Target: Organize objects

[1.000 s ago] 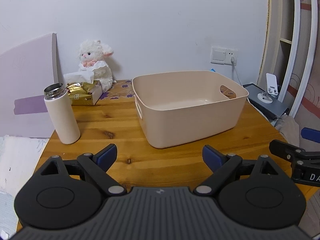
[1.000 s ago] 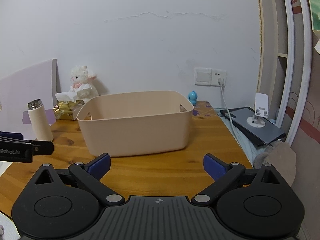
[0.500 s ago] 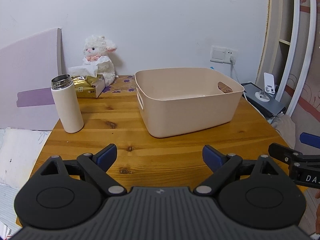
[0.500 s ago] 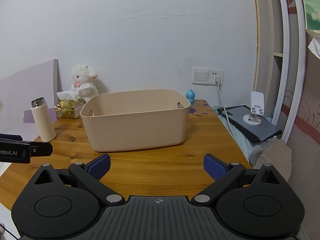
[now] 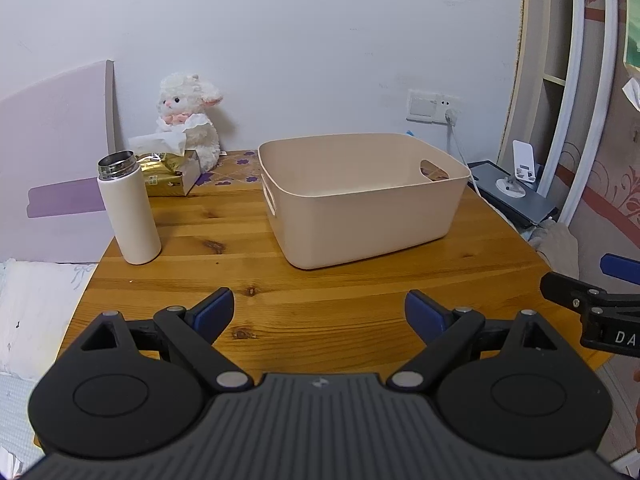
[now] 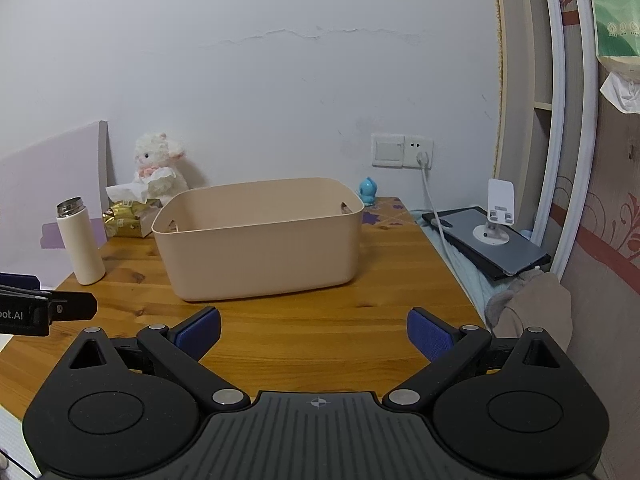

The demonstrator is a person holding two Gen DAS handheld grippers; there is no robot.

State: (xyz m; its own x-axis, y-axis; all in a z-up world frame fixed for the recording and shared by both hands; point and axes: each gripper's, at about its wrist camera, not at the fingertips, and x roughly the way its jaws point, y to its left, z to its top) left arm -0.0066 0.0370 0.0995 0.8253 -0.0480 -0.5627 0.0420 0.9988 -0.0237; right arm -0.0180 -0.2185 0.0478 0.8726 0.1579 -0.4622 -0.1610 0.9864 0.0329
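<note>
Ahead of the left tongs [image 5: 319, 312], spread wide and holding nothing, a beige bin [image 5: 362, 216] stands on the desk [image 5: 320, 296]; a white bottle [image 5: 129, 208] stands upright ahead-left. Right tongs [image 6: 314, 330] gape equally, empty, facing the bin.

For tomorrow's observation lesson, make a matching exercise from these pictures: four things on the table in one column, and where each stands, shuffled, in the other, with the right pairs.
Things
1. white bottle
2. beige bin
3. lamb toy
4. blue figurine

Places
A. at the wall, behind the tissue box
B. middle of the table
C. near the table's left edge
D. at the wall, below the wall socket

Pairs: 1-C, 2-B, 3-A, 4-D
</note>
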